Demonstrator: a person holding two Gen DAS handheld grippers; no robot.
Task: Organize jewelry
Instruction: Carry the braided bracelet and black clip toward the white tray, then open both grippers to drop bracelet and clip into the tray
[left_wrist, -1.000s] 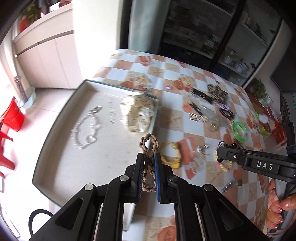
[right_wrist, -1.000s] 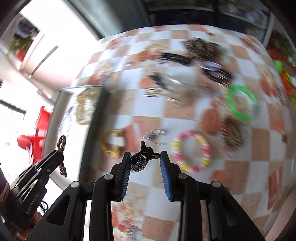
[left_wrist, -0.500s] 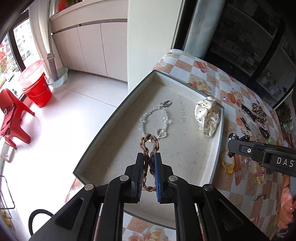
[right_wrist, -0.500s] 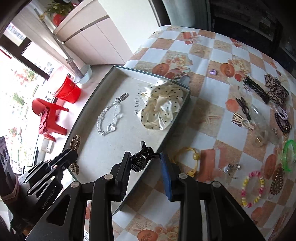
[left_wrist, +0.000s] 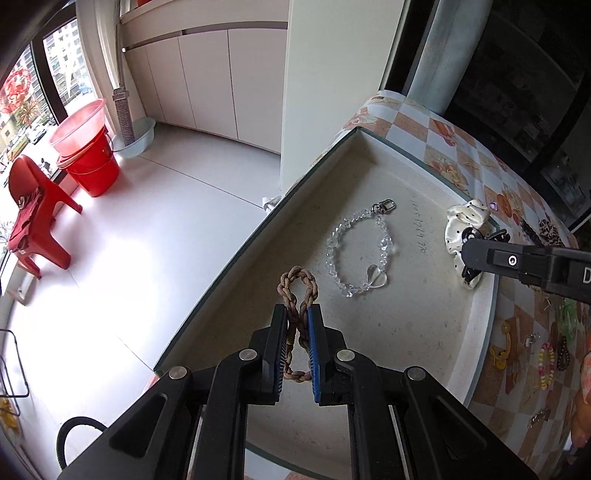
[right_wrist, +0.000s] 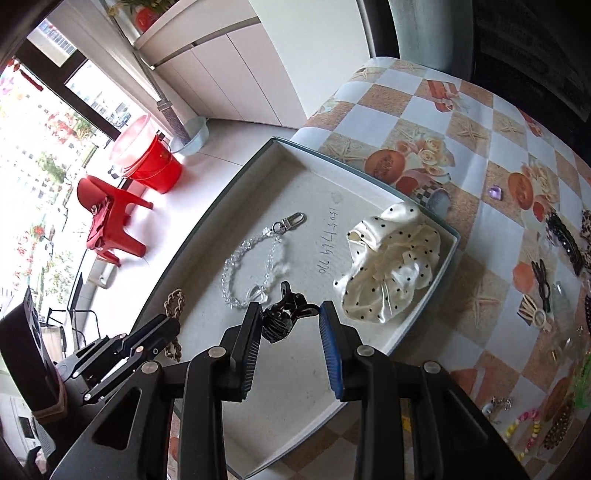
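Home interior, lived-in. Table under checkered tablecloth (right_wrist: 476, 122) printed with fruit, roses, starfish. White built-in cabinets (left_wrist: 207, 77) along wall, pale tiled floor (left_wrist: 129, 236). Red bucket (left_wrist: 92, 166) with basin stacked on top, red plastic chair (left_wrist: 33, 214) by big window (right_wrist: 33, 122); apartment blocks and trees outside. Potted plant (right_wrist: 138, 7) on cabinet top. Dark glass-front shelving (left_wrist: 524, 85) behind table.

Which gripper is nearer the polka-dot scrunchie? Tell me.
Right. The right gripper, holding a black claw clip, hovers right beside the scrunchie; the left gripper, clamping a braided bracelet, sits beyond the crystal bracelet.
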